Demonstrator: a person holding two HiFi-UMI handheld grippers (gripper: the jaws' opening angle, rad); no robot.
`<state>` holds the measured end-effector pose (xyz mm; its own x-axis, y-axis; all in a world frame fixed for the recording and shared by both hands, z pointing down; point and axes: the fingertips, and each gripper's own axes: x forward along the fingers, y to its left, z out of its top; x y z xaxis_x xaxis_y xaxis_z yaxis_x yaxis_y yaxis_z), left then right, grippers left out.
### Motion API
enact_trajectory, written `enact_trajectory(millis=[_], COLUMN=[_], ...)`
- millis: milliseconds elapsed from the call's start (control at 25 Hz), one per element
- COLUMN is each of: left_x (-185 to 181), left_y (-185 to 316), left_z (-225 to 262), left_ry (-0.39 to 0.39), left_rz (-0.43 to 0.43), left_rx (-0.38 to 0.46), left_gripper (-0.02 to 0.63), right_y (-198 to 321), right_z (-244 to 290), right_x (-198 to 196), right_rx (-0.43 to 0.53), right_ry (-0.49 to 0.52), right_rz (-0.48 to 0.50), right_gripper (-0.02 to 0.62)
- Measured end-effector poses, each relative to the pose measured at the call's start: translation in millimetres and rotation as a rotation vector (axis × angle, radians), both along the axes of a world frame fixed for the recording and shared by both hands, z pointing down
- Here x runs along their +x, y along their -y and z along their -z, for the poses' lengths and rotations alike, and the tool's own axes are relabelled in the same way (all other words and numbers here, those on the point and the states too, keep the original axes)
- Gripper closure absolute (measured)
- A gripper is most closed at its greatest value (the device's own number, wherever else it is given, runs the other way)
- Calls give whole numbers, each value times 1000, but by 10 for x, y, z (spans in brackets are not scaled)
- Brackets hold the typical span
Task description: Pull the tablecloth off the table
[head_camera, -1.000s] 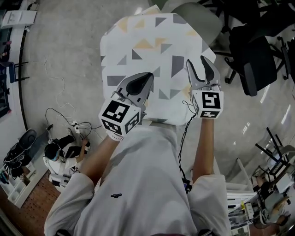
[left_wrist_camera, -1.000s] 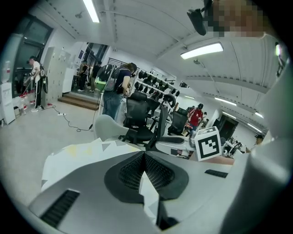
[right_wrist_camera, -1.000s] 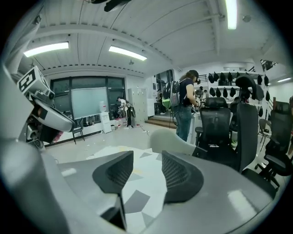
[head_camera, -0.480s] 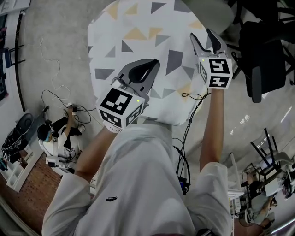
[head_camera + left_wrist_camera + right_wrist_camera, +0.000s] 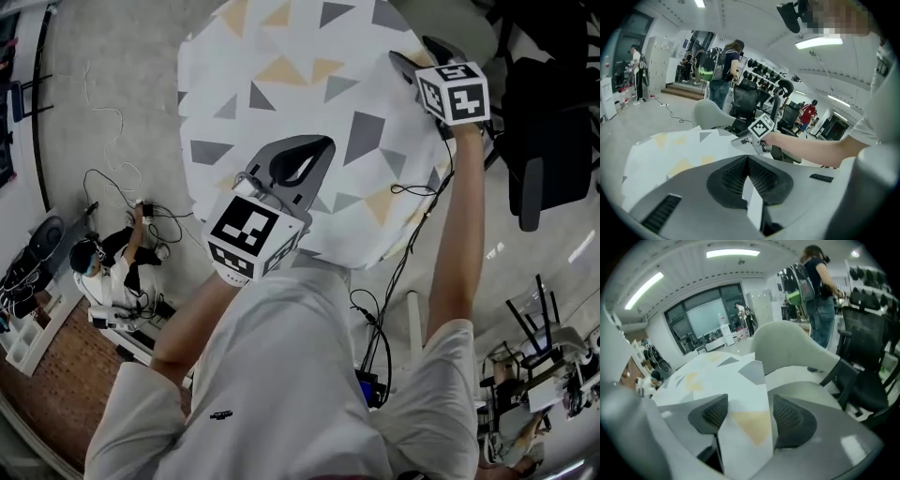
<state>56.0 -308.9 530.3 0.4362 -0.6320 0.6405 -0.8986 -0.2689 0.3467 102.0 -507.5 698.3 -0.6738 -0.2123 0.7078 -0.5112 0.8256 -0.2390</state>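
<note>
A white tablecloth (image 5: 291,103) printed with grey and tan triangles covers the round table. My left gripper (image 5: 319,150) sits over its near edge, shut, and the left gripper view shows a thin white fold of cloth (image 5: 752,201) pinched between its pads. My right gripper (image 5: 417,54) is at the cloth's right rim, arm stretched out. Its jaws are opening, and a folded edge of the tablecloth (image 5: 745,427) lies loosely between the spread pads (image 5: 790,420). The table itself is hidden under the cloth.
A pale grey shell chair (image 5: 787,341) stands beyond the table. Black office chairs (image 5: 548,141) crowd the right side. Cables (image 5: 375,319) run on the floor near my feet. A person sits on the floor at left (image 5: 103,267); others stand farther off (image 5: 723,70).
My right gripper has moved farther out and to the right along the cloth's edge, and its jaws have spread. The left gripper has kept its hold near the front edge.
</note>
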Motion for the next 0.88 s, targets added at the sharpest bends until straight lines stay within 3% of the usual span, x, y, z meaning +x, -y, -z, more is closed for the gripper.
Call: enact_trajectory(millis=[120, 320, 360, 400, 720, 880], left_x=[10, -8, -22, -33, -155, -262], left_y=[-76, -198, -210, -218, -343, -477], left_z=[-5, 108, 128, 148, 345, 475], left_ry=[-6, -10, -10, -10, -11, -11], left_rz=[-2, -2, 0, 3, 5, 0], left_rx=[-3, 8, 13, 18, 60, 90], left_gripper=[600, 600, 600, 600, 600, 600], right_y=[-6, 8, 4, -9, -364, -738], right_z=[-5, 121, 164, 218, 817, 1292], right_x=[-23, 87, 104, 108, 145, 72], right_rx=[-123, 71, 103, 125, 188, 261], right_ry=[21, -108, -134, -148, -82, -12], right_rz=[16, -14, -25, -31, -90, -62], right_gripper=[329, 452, 551, 568, 583, 583])
